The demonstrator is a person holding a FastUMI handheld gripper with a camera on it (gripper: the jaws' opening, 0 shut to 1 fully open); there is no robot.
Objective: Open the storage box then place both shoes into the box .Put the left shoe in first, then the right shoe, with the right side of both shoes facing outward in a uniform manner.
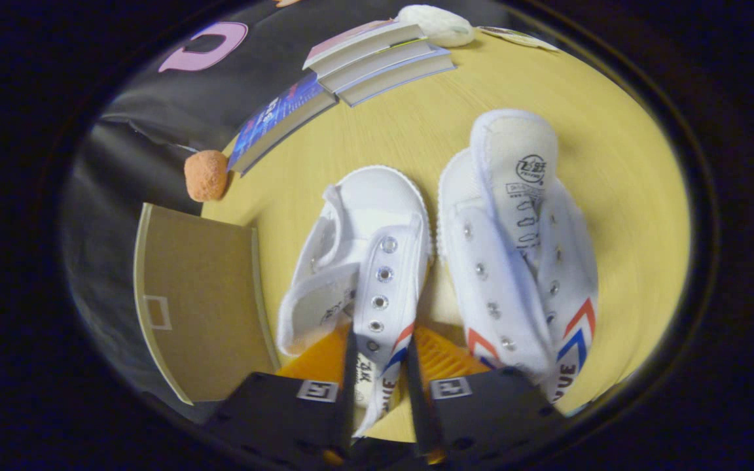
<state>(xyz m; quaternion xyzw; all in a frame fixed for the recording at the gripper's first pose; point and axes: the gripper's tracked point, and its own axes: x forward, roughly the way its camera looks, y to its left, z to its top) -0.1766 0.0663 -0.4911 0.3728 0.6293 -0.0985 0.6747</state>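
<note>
Straddling the eyelet side wall of the left shoe point(357, 261), the gripper point(380, 373) has its fingers nearly closed on that flap, the shoe's long axis running straight away toward the books point(377, 59), box point(200, 301) lying left.
</note>
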